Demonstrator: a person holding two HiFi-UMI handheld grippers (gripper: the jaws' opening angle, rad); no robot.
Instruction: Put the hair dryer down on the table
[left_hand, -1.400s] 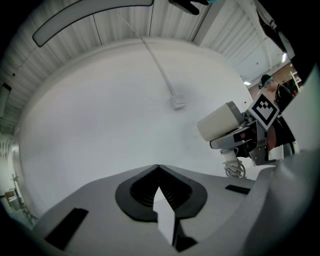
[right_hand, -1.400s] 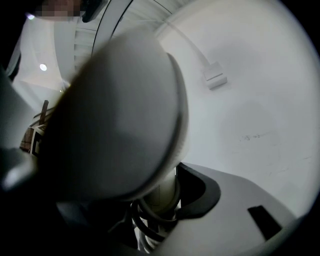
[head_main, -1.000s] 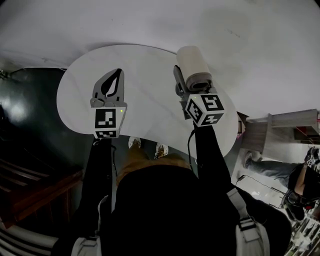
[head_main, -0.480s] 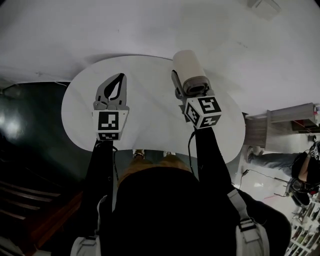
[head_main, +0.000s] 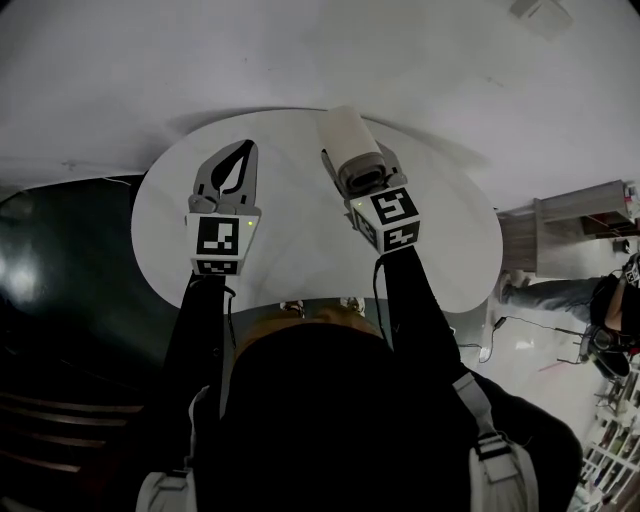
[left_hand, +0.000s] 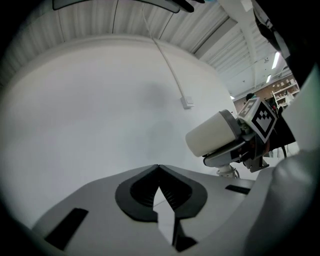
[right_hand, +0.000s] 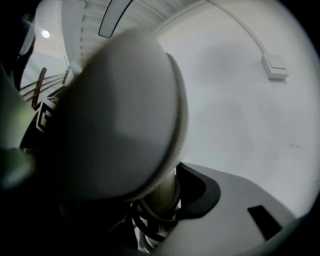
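The hair dryer has a cream barrel and a grey rear end. It hangs over the round white table, with its barrel pointing away from me and slightly left. My right gripper is shut on its handle; the barrel hides the jaws in the head view. In the right gripper view the hair dryer fills the left side, its handle between the dark pads. My left gripper hovers over the table's left half, shut and empty. Its tips meet, and the hair dryer shows to their right.
A white wall stands behind the table, with a switch box and its cable. A wooden unit and another person are at the right. Dark floor lies left of the table. My shoes show under the near edge.
My right gripper has carried the hair dryer leftwards, closer to the left gripper, and the barrel now angles more to the left. The left gripper has barely moved.
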